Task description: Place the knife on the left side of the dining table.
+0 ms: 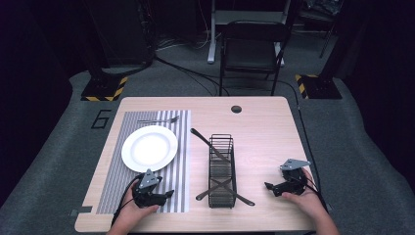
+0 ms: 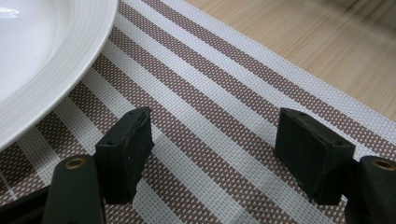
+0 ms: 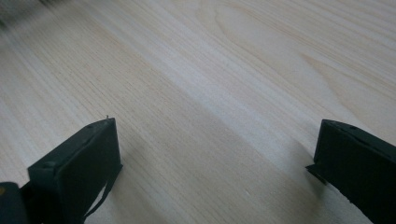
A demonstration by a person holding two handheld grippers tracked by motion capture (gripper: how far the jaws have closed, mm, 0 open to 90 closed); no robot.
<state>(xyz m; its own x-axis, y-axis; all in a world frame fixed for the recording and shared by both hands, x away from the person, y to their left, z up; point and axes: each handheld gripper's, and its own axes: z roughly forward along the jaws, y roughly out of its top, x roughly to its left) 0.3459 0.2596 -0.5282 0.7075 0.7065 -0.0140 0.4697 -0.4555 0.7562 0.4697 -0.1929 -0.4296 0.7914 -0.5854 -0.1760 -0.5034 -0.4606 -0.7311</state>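
Note:
My left gripper rests low on the striped placemat, just in front of the white plate. In the left gripper view the left gripper has its jaws wide apart over the placemat with nothing between them, and the plate fills the upper left. My right gripper lies on the bare table near the front right. Seen from the right gripper view, the right gripper is open over bare wood.
A black wire basket stands mid-table with dark utensils lying in and across it. A fork lies on the placemat beyond the plate. A round hole marks the table's far edge. A chair stands behind.

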